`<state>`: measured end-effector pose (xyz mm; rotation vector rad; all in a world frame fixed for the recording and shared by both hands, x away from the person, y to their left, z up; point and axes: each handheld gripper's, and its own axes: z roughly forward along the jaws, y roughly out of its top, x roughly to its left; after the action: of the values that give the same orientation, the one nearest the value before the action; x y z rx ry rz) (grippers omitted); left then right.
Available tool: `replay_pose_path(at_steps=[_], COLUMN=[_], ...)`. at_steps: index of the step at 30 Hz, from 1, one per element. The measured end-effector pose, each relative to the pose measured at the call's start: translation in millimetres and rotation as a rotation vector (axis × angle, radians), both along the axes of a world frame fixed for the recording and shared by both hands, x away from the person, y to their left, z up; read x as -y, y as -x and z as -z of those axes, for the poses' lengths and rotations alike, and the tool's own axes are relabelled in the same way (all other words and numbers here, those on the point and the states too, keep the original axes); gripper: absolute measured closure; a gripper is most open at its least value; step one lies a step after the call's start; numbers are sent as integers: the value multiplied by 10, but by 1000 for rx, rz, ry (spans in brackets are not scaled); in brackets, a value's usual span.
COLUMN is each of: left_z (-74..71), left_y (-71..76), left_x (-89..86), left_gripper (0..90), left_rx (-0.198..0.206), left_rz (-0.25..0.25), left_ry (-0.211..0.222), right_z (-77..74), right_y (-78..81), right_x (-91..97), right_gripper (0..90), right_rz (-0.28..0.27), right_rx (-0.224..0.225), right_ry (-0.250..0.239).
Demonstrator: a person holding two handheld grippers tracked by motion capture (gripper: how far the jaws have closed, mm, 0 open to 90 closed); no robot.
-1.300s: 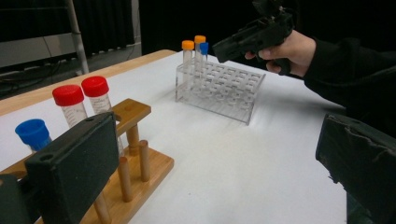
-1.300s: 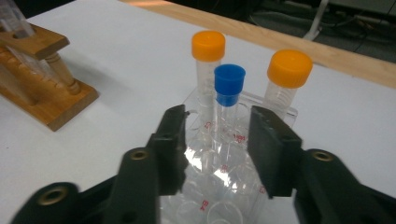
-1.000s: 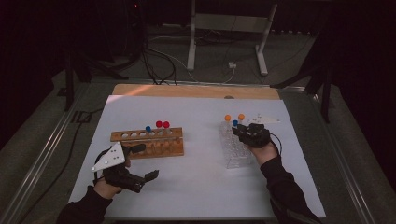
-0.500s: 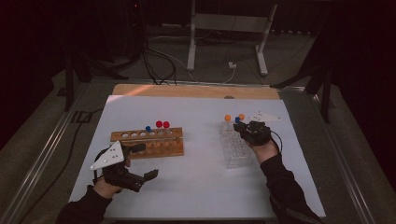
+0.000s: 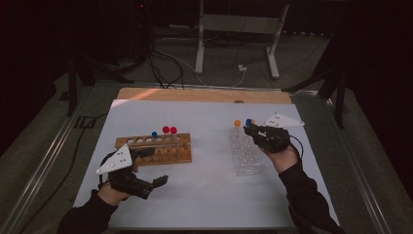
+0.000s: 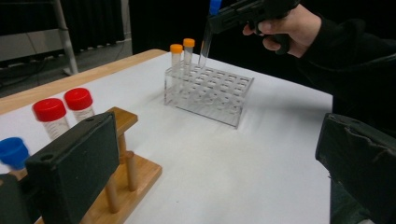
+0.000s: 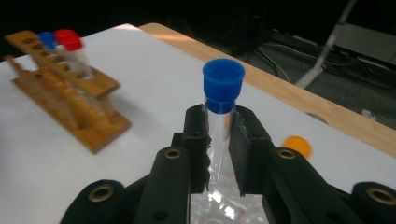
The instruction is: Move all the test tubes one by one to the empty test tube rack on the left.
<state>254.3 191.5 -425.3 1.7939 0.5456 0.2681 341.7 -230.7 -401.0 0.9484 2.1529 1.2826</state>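
My right gripper [image 7: 219, 140] is shut on a clear tube with a blue cap [image 7: 223, 84], gripping it just under the cap. The high view shows this gripper [image 5: 251, 129] over the far end of the clear plastic rack [image 5: 246, 156]. In the left gripper view the tube [image 6: 205, 44] hangs tilted, its lower tip just above the rack [image 6: 210, 93] beside two orange-capped tubes [image 6: 176, 49]. My left gripper [image 5: 155, 166] rests open near the wooden rack [image 5: 156, 148], nothing between its jaws. That rack holds two red-capped tubes [image 5: 166, 129] and a blue-capped one [image 5: 155, 134].
A white sheet [image 5: 204, 190] covers the table, with a bare wooden strip [image 5: 204, 95] along the far edge. Beyond it are floor cables [image 5: 165, 63] and a metal stand [image 5: 234, 29]. Open sheet lies between the two racks.
My right gripper has risen, lifting the blue-capped tube up out of the clear rack. The left hand has stayed where it was.
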Motion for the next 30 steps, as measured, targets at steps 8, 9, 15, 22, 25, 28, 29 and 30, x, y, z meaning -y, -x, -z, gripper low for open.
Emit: replay_pose_path(at_steps=[8, 9, 15, 22, 25, 28, 29, 30], left_z=[-86, -100, -166, -194, -197, -193, -190, -185], left_y=[-49, -58, -87, -115, -120, -125, -124, -125], left_x=[111, 124, 219, 334, 380, 430, 448, 463], left_gripper=[7, 7, 7, 15, 20, 45, 60, 64], left_rx=[-8, -13, -6, -4, -6, -6, -2, -3], left_rz=[29, 37, 56, 92, 109, 131, 135, 141], left_ry=[-10, -6, -5, -5, 2, 0, -5, -2], right_z=[-3, 8, 70, 174, 237, 296, 313, 327], right_y=[250, 280, 458, 608, 661, 701, 709, 717], right_x=[-229, -263, -461, -663, -751, -828, -849, -870], right_gripper=[770, 769, 770, 770, 770, 770, 769, 770], right_rz=[-124, -139, -225, -309, -342, -367, -374, -382], right_rx=[3, 0, -20, -48, -61, -75, -81, -84], right_ry=[-5, -10, -10, 3, 18, 30, 33, 39])
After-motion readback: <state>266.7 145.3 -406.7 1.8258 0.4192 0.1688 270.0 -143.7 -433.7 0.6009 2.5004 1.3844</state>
